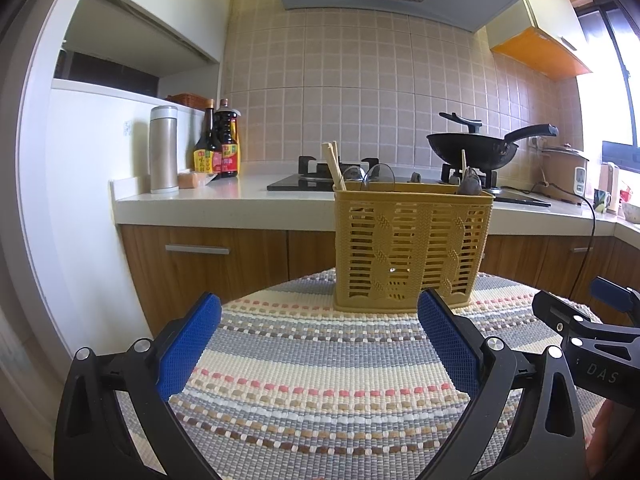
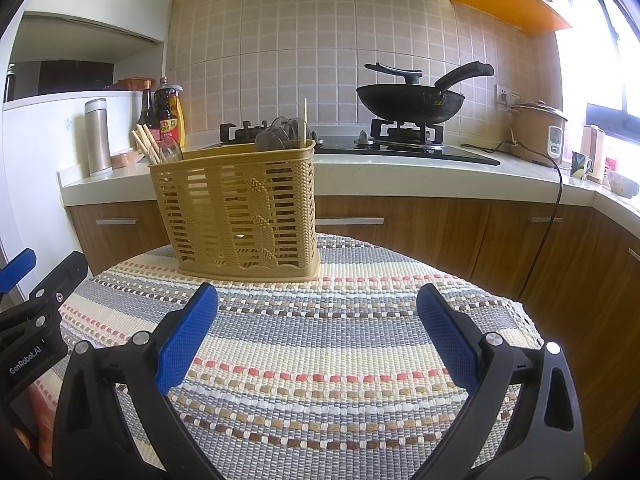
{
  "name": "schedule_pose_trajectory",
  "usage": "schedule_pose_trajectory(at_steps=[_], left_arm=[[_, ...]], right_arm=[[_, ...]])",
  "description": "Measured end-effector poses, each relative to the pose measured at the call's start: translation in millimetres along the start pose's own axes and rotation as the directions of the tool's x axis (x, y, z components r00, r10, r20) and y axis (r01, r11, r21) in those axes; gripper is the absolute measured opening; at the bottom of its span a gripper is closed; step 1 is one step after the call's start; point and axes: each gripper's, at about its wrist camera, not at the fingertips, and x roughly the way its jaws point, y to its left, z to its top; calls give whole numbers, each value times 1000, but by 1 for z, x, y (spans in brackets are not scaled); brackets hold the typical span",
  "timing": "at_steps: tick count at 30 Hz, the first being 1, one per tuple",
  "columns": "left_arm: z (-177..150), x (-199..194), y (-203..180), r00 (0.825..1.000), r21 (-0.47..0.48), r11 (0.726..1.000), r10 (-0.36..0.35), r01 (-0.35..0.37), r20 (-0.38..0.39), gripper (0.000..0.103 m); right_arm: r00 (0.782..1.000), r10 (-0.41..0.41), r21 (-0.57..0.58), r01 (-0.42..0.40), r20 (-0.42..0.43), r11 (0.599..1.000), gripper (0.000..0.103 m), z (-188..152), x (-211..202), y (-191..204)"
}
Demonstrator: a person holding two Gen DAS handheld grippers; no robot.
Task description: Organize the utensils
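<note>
**Both grippers empty in front of the filled utensil basket**

The tan perforated plastic utensil basket [image 1: 412,248] stands upright at the far side of the striped woven mat [image 1: 320,380] covering the worktop, holding pale wooden chopsticks [image 1: 332,164] at one end and clear plastic spoons [image 1: 378,178] further along. No loose utensil shows on the mat, so the sorting looks finished or between items. The left gripper [image 1: 320,344] and right gripper [image 2: 318,336] both hover low over the mat, jaws spread wide with nothing between the blue pads. Any next move would call for finding a stray utensil out of view or regrouping those in the basket. Behind runs a kitchen counter [image 2: 400,172] with a black wok [image 2: 410,98] on the gas hob, sauce bottles [image 1: 218,148], a steel flask [image 1: 163,148] and beige wall tiles.
</note>
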Motion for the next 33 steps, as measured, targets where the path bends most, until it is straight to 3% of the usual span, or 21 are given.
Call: schedule_pose_trajectory(at_steps=[33], left_arm=[[-1, 0, 5, 1000, -16, 1000, 4, -4, 1, 96]], right_arm=[[1000, -12, 18, 13, -10, 1000, 95, -1, 1, -1]])
